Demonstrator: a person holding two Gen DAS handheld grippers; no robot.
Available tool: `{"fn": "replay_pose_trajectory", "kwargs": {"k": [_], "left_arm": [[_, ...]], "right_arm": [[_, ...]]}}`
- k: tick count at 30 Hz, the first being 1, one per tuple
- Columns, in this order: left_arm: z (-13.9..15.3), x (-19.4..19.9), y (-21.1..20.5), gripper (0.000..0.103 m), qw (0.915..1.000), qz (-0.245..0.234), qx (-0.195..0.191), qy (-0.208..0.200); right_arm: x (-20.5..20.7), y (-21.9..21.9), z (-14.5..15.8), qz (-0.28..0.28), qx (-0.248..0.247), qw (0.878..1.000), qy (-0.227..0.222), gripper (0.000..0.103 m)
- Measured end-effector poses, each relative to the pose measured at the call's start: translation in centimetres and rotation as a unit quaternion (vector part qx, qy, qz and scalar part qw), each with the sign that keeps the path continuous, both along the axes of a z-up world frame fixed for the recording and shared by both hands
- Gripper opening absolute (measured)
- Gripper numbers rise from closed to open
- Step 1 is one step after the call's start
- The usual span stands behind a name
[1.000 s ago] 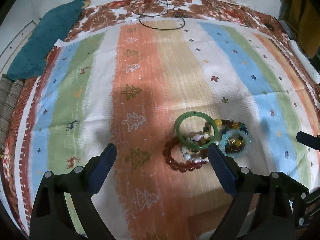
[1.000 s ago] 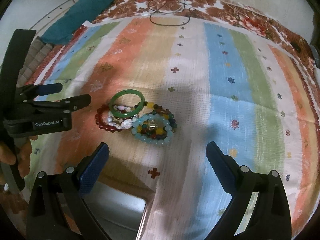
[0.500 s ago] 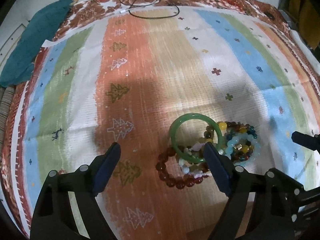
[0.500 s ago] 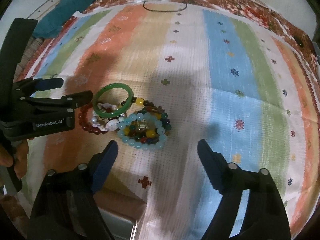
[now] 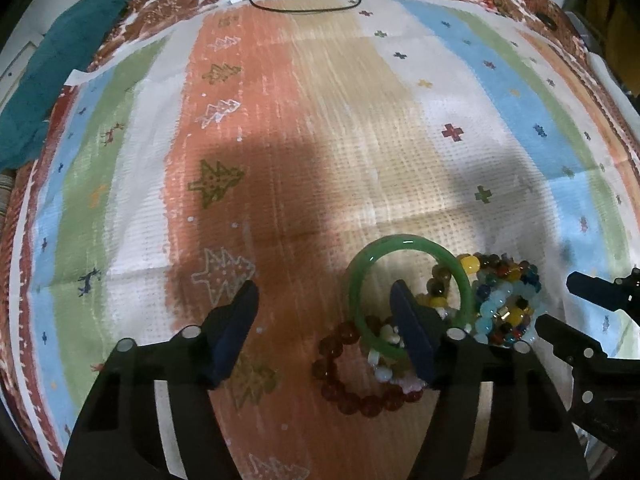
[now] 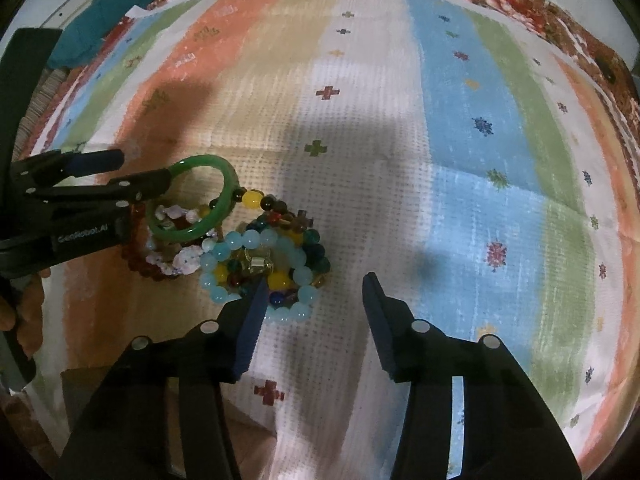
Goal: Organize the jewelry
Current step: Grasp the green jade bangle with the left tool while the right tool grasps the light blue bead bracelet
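Observation:
A pile of bracelets lies on the striped mat (image 5: 320,120). It holds a green bangle (image 5: 358,280), a red bead bracelet (image 5: 352,398) and a light-blue bead bracelet (image 5: 490,310) around mixed coloured beads. My left gripper (image 5: 324,308) hangs over the pile with its jaws closing. Its right finger (image 5: 408,328) stands inside the bangle, so the bangle's left rim lies between the pads, untouched. My right gripper (image 6: 316,300) is also closing. Its left finger (image 6: 252,320) covers the light-blue bracelet (image 6: 256,240), part of which lies between the pads. The green bangle (image 6: 230,192) and the left gripper (image 6: 144,166) also appear in the right wrist view.
A teal cloth (image 5: 60,80) lies at the mat's far left corner. A black cable (image 5: 304,6) loops at the far edge. A person's hand (image 6: 20,312) holds the left gripper. Dark furniture (image 5: 600,8) stands at the far right.
Both grippers have come down closer to the bracelet pile and their jaws have narrowed. The left gripper's right finger now sits inside the green bangle; the right gripper's left finger now overlaps the light-blue bracelet.

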State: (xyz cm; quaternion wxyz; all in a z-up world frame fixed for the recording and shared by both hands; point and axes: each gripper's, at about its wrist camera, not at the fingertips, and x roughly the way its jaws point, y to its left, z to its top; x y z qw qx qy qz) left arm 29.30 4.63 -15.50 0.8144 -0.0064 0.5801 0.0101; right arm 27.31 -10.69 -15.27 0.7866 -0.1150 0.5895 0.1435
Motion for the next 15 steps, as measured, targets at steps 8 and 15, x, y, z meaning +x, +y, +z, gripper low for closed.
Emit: {"fn": "replay_pose_trajectory", "kwargs": {"k": [8, 15], "left_arm": [[-1.8, 0.9, 0.1, 0.042, 0.9999, -0.003, -0.007, 0.015], [-1.7, 1.0, -0.2, 0.008, 0.9998, -0.008, -0.010, 0.016]], "right_arm": [[0.6, 0.5, -1.3, 0.006, -0.011, 1.000, 0.010, 0.024], [0.8, 0.7, -1.5, 0.012, -0.009, 1.000, 0.011, 0.012]]}}
